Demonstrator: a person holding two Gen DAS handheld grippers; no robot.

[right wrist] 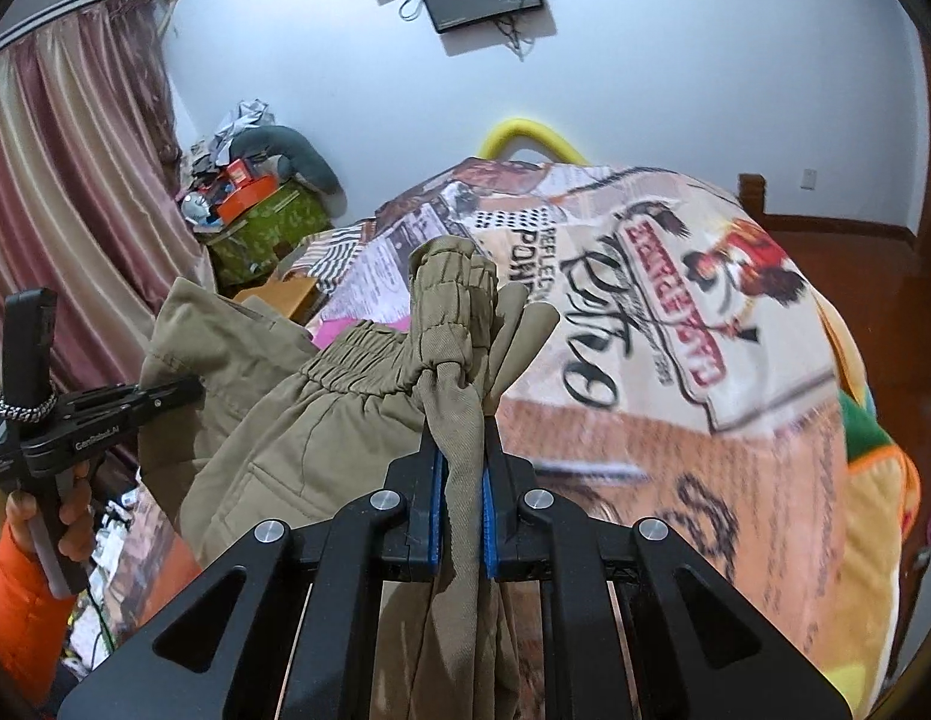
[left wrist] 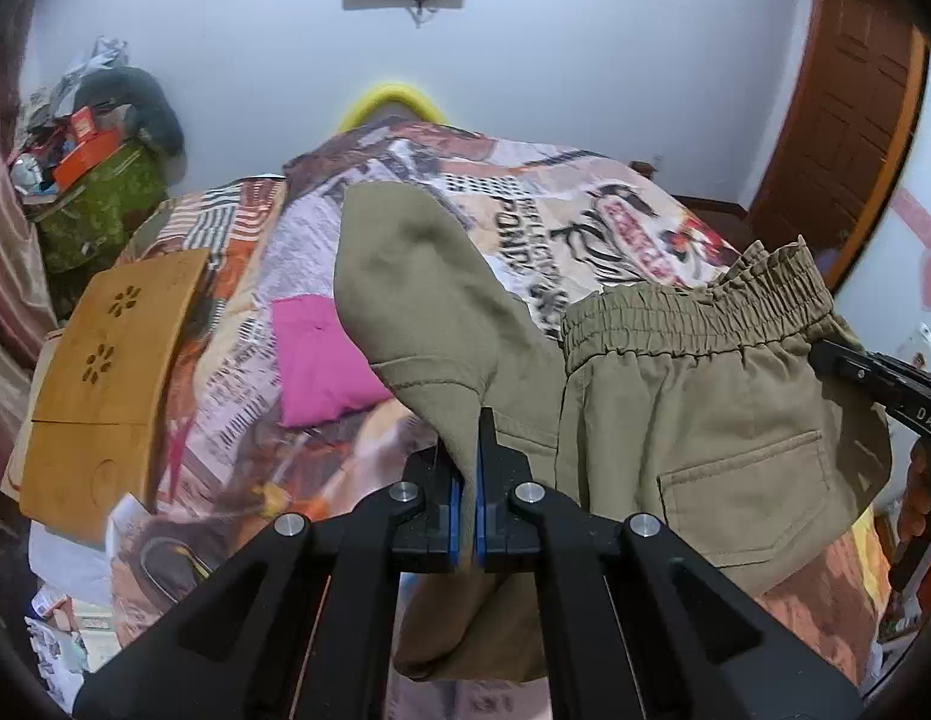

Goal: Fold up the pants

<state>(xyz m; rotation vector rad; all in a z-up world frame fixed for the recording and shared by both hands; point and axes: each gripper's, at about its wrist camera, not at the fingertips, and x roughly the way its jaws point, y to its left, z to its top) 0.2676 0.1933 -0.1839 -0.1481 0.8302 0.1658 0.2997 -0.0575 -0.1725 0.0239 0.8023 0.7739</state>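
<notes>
Both grippers, left (left wrist: 465, 480) and right (right wrist: 462, 480), clamp the pants (left wrist: 675, 420) aloft over the bed (left wrist: 585, 192), next to be laid flat.

Left tongs (left wrist: 464, 450) on khaki pants (left wrist: 705, 420)

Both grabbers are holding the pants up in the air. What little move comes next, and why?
Probably lower the pants onto the bed cover. The left gripper pinches a leg, the right gripper the bunched waistband, and the cloth hangs crumpled; laid flat, it can be folded.
</notes>
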